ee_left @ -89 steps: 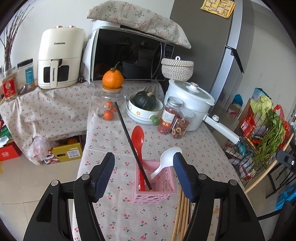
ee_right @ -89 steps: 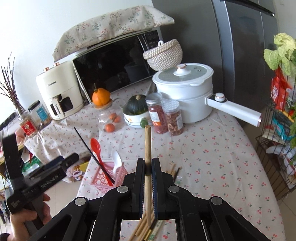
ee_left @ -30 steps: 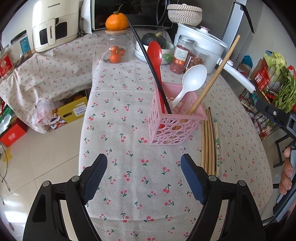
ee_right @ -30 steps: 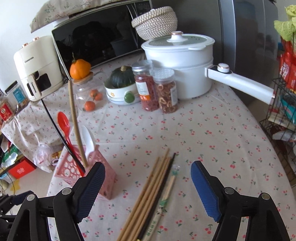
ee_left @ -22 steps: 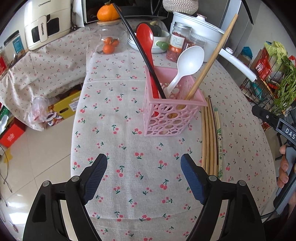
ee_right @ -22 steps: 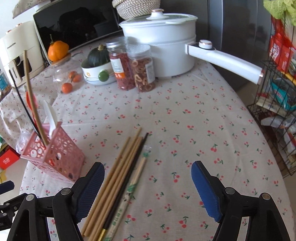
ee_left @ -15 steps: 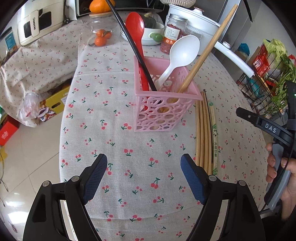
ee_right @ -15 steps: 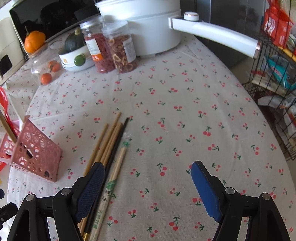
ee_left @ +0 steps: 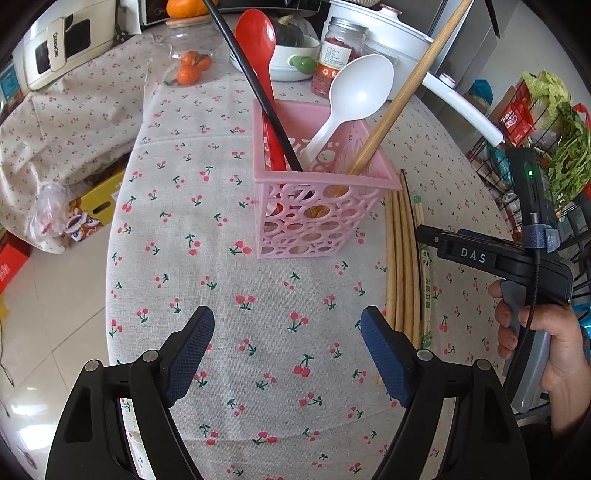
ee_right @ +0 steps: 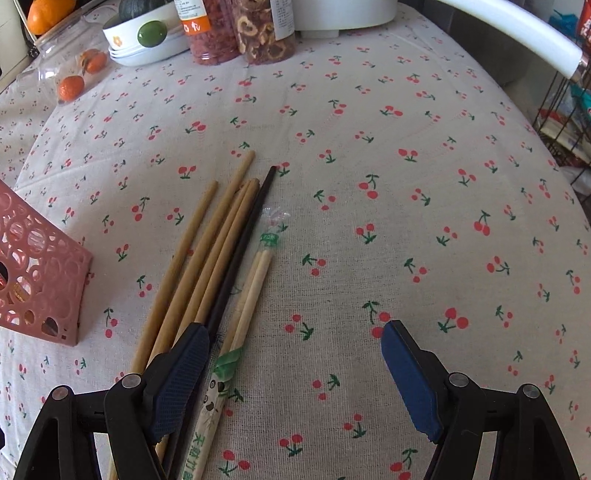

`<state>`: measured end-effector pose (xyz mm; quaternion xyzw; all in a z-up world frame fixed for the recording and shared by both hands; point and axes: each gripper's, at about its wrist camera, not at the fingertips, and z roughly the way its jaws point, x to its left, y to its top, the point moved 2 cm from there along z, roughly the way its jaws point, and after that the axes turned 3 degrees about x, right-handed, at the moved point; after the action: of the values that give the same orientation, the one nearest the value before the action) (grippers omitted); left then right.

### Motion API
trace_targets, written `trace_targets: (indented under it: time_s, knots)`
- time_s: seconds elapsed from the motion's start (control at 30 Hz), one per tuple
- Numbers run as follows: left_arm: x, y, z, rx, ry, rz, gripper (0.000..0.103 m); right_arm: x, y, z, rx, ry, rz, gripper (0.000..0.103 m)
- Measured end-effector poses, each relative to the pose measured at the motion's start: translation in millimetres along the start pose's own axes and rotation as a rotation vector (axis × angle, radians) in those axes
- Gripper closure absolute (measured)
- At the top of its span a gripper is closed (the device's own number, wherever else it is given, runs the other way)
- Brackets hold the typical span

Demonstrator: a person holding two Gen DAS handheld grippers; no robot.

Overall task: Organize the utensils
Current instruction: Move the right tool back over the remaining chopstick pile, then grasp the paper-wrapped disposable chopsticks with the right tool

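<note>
Fingers of both grippers (ee_left: 287,354) (ee_right: 291,380) wide apart, empty, above chopsticks (ee_right: 207,273).

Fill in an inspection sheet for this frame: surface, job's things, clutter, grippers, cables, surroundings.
Surface: table under a cherry-print cloth.
Job's things: pink basket holds a red spoon, a white spoon, a black chopstick and a wooden chopstick; loose chopsticks lie beside it, one pair wrapped.
Clutter: jars, bowl, tangerines, white pot.
Grippers: left gripper open, empty, above bare cloth; right gripper open, empty, low over the loose chopsticks.
Cables: black lead on the right gripper's handle.
Surroundings: vegetable rack, boxes on the floor.
</note>
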<state>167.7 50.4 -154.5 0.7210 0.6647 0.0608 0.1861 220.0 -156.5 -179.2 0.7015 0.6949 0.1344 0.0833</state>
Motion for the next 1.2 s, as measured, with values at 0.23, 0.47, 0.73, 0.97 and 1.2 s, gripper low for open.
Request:
trace_targets:
  time_s: [0.23,0.47,0.73,0.97,1.2]
  knots:
    - [-2,-2,-4,-0.01,0.003,0.021,0.019,3,0,0,0.01,0.004,-0.001,0.033]
    - [-10,-5,-5,-0.019,0.006,0.045,0.019,7,-8,-2,0.008,-0.054,-0.093,0.054]
    - [-43,-5,-16,-0.063,-0.01,0.118,0.02,-19,-12,-9,0.076,-0.019,-0.064,0.1]
    - [-97,-5,-2,-0.048,-0.004,0.217,0.056,-68,-20,-35,0.057,0.013,0.017,0.1]
    - [-141,27,35,-0.012,0.017,0.22,0.086,-105,-19,-63,0.002,0.11,0.113,0.1]
